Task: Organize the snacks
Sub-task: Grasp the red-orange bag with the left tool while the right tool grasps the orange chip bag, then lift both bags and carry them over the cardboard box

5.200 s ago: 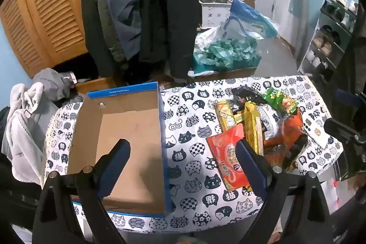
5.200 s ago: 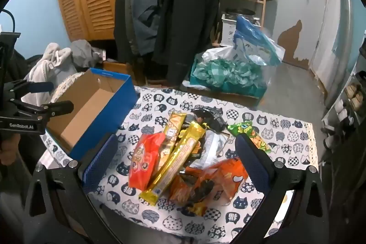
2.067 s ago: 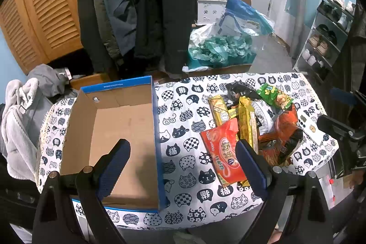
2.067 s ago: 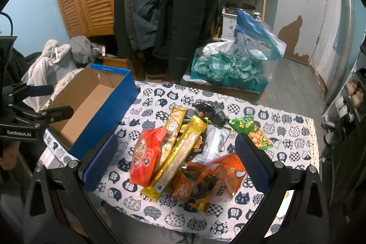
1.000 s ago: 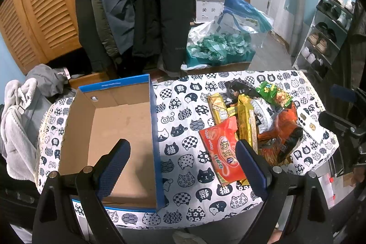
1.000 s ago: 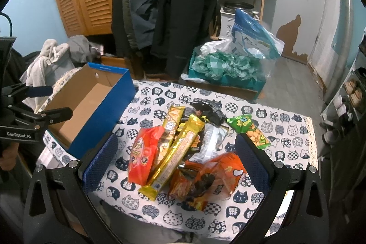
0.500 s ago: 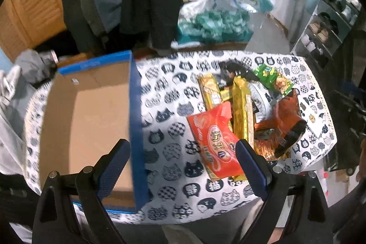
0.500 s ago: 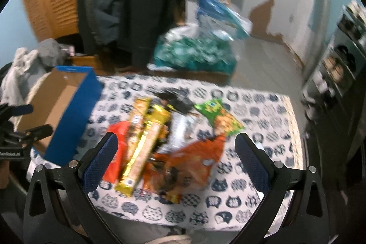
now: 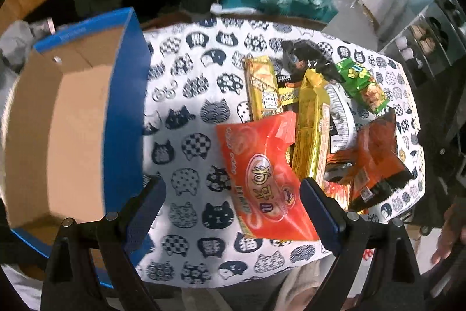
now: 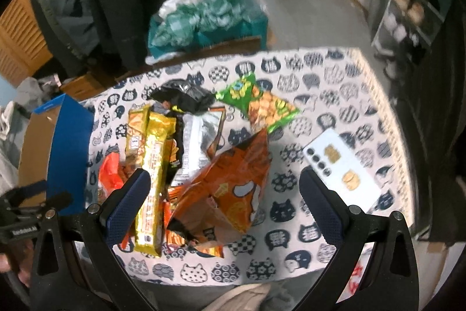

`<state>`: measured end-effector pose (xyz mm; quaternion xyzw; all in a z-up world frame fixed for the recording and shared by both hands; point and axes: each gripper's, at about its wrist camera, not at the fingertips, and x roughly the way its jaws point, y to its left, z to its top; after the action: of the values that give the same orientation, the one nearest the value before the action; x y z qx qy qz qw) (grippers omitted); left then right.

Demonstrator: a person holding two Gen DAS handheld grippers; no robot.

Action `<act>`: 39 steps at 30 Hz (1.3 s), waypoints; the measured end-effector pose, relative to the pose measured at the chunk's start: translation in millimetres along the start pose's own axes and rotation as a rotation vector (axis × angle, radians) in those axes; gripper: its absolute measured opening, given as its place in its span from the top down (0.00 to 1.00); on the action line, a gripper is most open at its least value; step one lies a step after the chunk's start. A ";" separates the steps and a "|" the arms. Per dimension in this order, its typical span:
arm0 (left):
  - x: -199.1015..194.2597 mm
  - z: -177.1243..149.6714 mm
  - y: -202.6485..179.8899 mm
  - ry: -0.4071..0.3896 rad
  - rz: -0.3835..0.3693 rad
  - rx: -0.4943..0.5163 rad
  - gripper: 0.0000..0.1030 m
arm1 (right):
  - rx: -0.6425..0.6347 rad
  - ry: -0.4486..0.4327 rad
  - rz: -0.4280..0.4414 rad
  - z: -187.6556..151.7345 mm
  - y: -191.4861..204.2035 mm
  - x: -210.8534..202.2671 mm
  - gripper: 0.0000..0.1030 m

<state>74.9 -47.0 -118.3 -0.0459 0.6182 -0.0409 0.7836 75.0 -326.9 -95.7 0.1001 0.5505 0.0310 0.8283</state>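
No snacks [image 9: 271, 182] yet in the blue box [image 9: 72, 118]; all lie heaped on the table [image 9: 186, 112]; left gripper [image 9: 233, 212] and right gripper [image 10: 224, 203] both gape wide, empty.

A lived-in home, likely an entry or utility corner: dark coats [image 10: 116, 5] hang far ahead and left of the right claw beside louvred wooden doors [image 10: 17, 31], a shoe rack [image 10: 413, 10] stands ahead to its right, and a cat-print tablecloth [image 10: 335, 72] spreads just beneath it
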 end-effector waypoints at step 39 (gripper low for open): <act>64.9 -18.0 -24.0 0.091 -0.068 0.053 0.63 | 0.094 0.157 0.166 -31.6 -33.2 78.9 0.41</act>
<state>72.2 -79.1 -182.1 -0.0440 0.6500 -0.0860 0.7538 75.0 -342.5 -185.7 0.1812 0.6041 0.0816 0.7717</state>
